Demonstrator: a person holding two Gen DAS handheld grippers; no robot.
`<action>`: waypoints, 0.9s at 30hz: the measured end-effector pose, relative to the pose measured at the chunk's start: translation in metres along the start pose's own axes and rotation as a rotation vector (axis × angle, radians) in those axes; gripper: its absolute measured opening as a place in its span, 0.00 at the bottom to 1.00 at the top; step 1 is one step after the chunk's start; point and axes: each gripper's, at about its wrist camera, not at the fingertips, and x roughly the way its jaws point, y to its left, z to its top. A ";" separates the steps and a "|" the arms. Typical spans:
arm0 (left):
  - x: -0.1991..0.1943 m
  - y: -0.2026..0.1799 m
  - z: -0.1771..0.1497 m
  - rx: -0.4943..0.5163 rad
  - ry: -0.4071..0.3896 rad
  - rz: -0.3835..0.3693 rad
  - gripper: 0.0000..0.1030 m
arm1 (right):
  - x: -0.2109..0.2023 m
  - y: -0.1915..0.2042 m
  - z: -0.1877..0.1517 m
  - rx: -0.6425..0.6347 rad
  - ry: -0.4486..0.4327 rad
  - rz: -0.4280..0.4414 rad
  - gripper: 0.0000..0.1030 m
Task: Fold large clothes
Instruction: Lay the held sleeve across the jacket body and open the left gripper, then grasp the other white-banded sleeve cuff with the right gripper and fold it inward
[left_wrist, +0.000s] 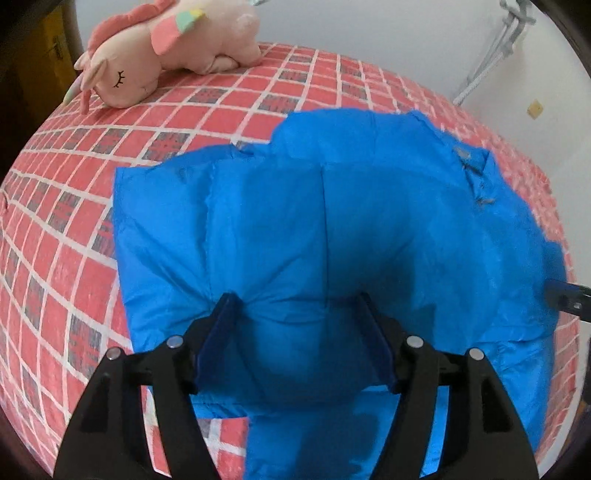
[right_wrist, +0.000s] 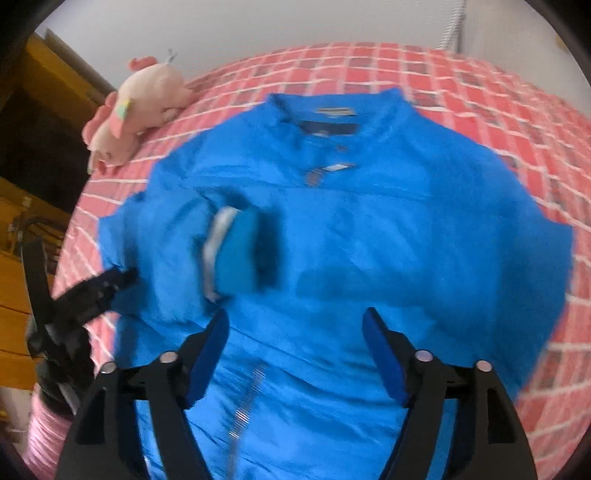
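A bright blue puffy jacket (left_wrist: 332, 229) lies spread on a red checked bedspread (left_wrist: 66, 206). In the right wrist view the jacket (right_wrist: 388, 229) shows its collar at the far end and a sleeve cuff (right_wrist: 236, 251) folded over the body. My left gripper (left_wrist: 297, 299) is open, its blue pads pressed into the jacket fabric without pinching it. My right gripper (right_wrist: 295, 314) is open just above the jacket's lower part near the zipper. The left gripper also shows in the right wrist view (right_wrist: 122, 277) at the jacket's left edge.
A pink plush unicorn (left_wrist: 166, 48) lies at the bed's far left corner; it also shows in the right wrist view (right_wrist: 140, 110). White walls stand behind the bed. Yellow-brown wooden furniture (right_wrist: 22, 302) stands left of the bed.
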 end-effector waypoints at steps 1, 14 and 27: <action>-0.005 0.005 0.000 -0.022 -0.007 -0.021 0.64 | 0.008 0.001 0.005 0.012 0.019 0.024 0.76; -0.033 0.026 0.004 -0.072 -0.070 0.018 0.64 | 0.046 0.038 0.026 -0.062 0.042 0.111 0.18; -0.025 -0.029 0.015 0.035 -0.102 -0.024 0.64 | -0.049 -0.062 -0.005 0.086 -0.116 -0.045 0.17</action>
